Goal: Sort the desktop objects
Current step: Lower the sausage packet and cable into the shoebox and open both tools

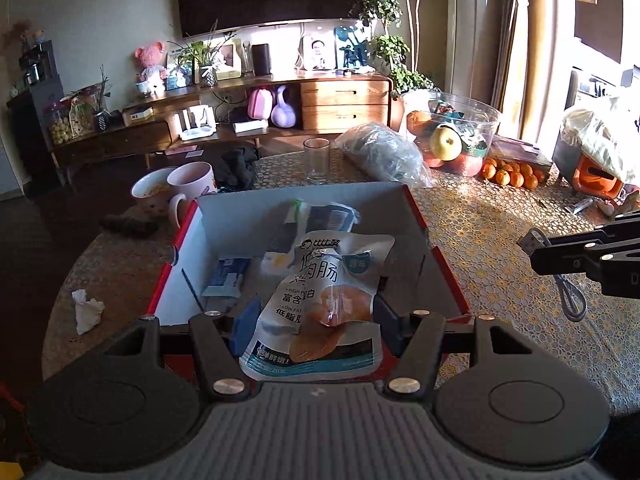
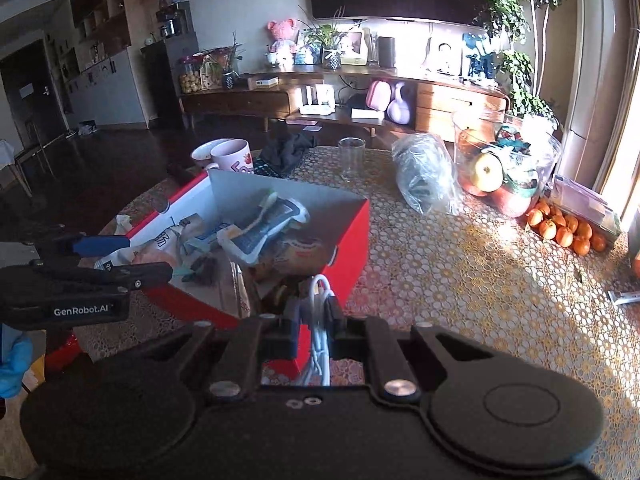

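My left gripper [image 1: 316, 320] is shut on a white and teal snack packet [image 1: 320, 300], its blue pads pressing the packet's sides. The packet hangs over the near end of a red cardboard box [image 1: 416, 208] with a white inside, where other packets lie. At the right edge of this view is my right gripper [image 1: 534, 256], shut on a USB cable [image 1: 572, 300] whose loop dangles over the table. In the right wrist view the right gripper [image 2: 318, 316] pinches the white cable [image 2: 320, 352] near the red box [image 2: 352, 248]. The left gripper [image 2: 148, 256] holds the packet [image 2: 140, 256] at the left.
A lace cloth covers the round table [image 1: 500, 240]. Behind the box stand a glass tumbler [image 1: 317, 160], two mugs [image 1: 192, 178] and a crinkled plastic bag [image 1: 384, 156]. A clear fruit bowl [image 1: 452, 136] and tangerines [image 1: 512, 174] sit far right. A crumpled tissue [image 1: 86, 308] lies left.
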Demonstrator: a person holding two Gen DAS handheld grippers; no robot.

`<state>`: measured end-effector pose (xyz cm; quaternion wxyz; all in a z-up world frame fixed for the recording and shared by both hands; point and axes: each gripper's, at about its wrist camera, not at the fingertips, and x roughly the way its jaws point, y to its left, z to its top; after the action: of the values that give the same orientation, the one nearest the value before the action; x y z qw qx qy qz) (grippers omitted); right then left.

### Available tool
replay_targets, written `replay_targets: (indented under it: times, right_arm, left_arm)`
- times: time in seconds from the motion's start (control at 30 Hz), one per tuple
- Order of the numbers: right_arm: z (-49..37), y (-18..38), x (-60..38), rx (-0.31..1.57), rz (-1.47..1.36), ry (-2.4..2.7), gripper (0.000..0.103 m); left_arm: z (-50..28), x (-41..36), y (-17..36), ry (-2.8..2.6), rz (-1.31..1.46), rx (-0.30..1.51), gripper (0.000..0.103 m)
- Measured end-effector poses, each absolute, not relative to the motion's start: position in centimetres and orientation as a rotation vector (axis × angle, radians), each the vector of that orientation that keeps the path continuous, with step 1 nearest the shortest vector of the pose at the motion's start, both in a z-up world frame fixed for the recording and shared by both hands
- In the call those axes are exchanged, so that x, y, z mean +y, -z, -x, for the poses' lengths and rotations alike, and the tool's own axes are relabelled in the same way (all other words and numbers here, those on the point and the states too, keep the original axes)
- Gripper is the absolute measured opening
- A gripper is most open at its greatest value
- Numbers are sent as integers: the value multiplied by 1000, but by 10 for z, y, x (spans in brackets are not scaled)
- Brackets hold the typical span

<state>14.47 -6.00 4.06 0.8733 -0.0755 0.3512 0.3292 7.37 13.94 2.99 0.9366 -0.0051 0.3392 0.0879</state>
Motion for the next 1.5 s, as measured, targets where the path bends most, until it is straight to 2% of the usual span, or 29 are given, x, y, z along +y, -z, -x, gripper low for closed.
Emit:
replay_targets:
  times: [0.5, 0.93, 1.43, 1.5]
  right_arm:
    - [-174, -37, 5, 747, 156, -746, 11]
    - [-201, -1, 39, 836, 197, -733, 8]
    - [-196, 19, 42, 893, 213, -750, 21]
    - [-194, 19, 41, 894, 211, -760, 24]
  left_arm:
    - [-108, 202, -23, -248, -12, 740, 60]
    - [-145, 228, 14, -246, -43, 844, 58]
    - [-153, 229, 36, -214, 26, 897, 59]
    - [-152, 229, 36, -219, 50, 896, 67]
